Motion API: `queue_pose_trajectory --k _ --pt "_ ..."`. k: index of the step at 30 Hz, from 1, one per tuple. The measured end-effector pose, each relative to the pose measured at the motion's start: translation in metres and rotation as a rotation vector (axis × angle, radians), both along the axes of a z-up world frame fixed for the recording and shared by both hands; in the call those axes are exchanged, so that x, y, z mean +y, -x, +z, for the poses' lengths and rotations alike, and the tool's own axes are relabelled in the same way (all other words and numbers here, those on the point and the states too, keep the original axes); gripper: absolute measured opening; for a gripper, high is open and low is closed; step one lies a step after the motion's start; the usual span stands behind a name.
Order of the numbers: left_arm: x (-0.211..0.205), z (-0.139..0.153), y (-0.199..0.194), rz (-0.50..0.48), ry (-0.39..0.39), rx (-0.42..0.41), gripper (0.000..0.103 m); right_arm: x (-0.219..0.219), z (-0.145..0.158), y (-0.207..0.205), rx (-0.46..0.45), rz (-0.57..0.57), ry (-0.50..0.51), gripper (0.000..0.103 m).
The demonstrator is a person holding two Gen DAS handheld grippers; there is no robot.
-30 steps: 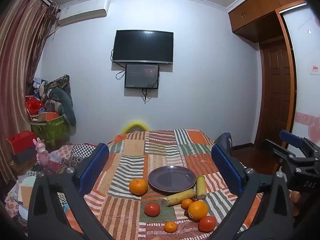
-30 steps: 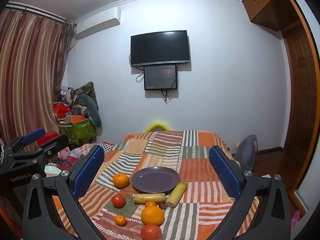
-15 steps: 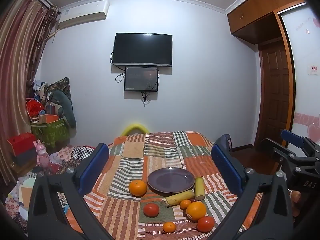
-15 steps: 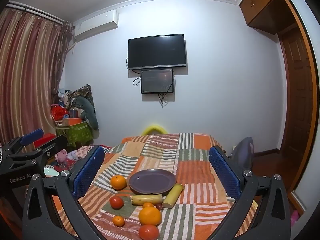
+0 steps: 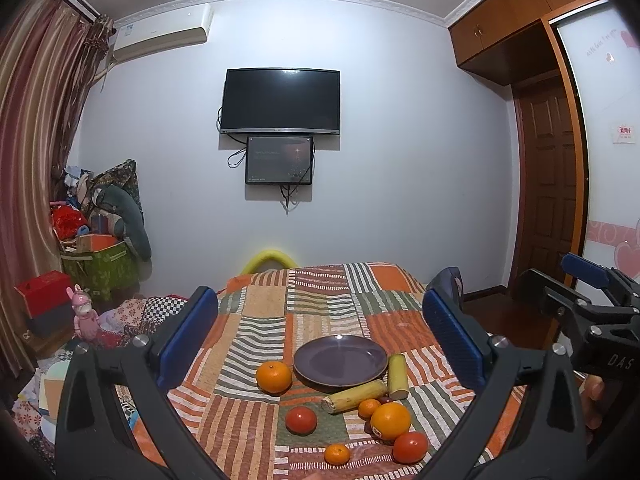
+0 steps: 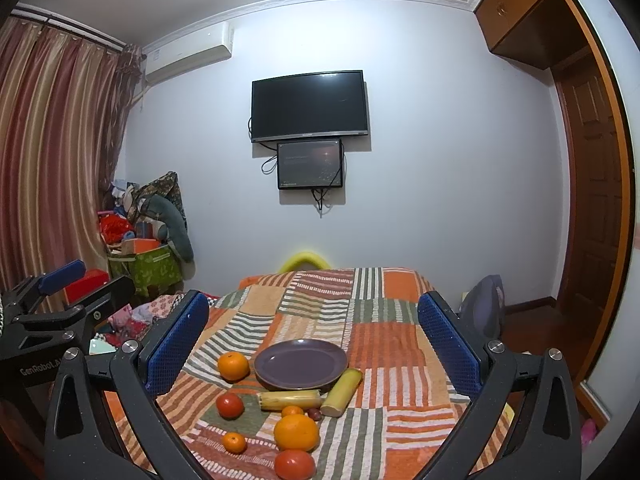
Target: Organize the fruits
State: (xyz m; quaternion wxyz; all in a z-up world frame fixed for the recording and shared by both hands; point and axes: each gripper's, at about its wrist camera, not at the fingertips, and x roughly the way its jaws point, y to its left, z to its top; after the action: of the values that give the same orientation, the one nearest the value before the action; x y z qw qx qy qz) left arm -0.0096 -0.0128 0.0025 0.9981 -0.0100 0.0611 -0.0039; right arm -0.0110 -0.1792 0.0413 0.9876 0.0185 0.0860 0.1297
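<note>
An empty purple plate [image 5: 340, 360] [image 6: 301, 364] lies on a patchwork-covered table [image 5: 320, 312]. Around its near side lie a large orange [image 5: 274, 377] [image 6: 233, 365], two yellow-green cane sticks [image 5: 354, 396] [image 6: 342, 392], a red tomato [image 5: 301, 420] [image 6: 230, 405], a bigger orange [image 5: 390, 420] [image 6: 296, 432], another tomato [image 5: 410, 447] [image 6: 294, 464] and small tangerines [image 5: 337, 453] [image 6: 234, 442]. My left gripper [image 5: 320, 332] is open and empty above the near edge. My right gripper [image 6: 312, 332] is open and empty beside it.
A TV [image 5: 281, 102] hangs on the far wall. A green box with piled clutter [image 5: 100, 256] stands at the left. A wooden door [image 5: 552, 200] is at the right. A grey chair back [image 6: 482, 312] stands by the table's right edge.
Both views have tilted slightly upward, so the fruits and plate sit a little lower in frame. Both grippers stay open; nothing on the table moved.
</note>
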Motion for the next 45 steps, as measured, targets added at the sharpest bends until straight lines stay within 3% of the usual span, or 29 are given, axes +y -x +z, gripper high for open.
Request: queue_pose_trajectory --k 45 --pt "-0.0024 -0.0014 0.0035 0.014 -0.007 -0.018 0.103 -0.0005 0.0017 0.003 0.006 0.005 -0.002 0.103"
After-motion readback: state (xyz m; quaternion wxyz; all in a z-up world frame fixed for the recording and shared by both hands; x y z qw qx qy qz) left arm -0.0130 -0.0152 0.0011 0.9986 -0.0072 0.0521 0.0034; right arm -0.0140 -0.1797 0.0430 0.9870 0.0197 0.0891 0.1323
